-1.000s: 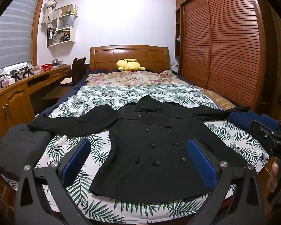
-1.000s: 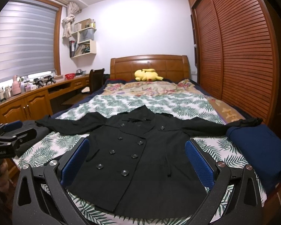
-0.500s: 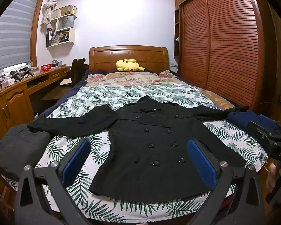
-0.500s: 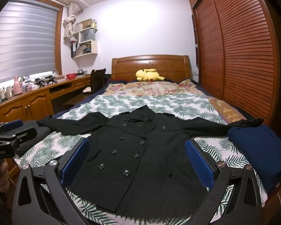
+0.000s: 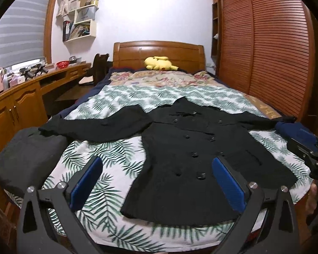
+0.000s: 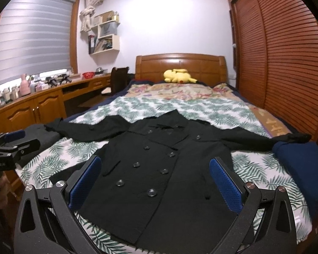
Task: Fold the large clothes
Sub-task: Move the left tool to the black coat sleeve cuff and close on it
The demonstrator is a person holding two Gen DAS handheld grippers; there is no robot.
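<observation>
i'm standing at the foot of the bed [image 5: 125,230] with both tools held off the fabric. my left gripper [image 5: 156,182] has its blue pads spread wide and nothing between them; my right gripper [image 6: 154,182] is the same, splayed and empty.

the black double-breasted coat [image 6: 159,169] lies face up on the palm-leaf sheet [image 5: 120,154], buttoned, collar toward the headboard [image 6: 180,63], hem toward me, both sleeves stretched straight out to the sides. i judge it's laid flat like this so the sleeves can be brought in over the body first; no fold has been made yet. the left sleeve's cuff reaches a folded dark grey garment [image 5: 25,156] at the bed's left corner, and the right cuff touches a folded navy garment [image 6: 303,165] on the right edge. these look like finished pieces parked clear of the working area.

a yellow plush toy [image 6: 179,75] sits by the headboard, well apart.

writing: white lettering on each tool's body is cut off and too blurred to read.
</observation>
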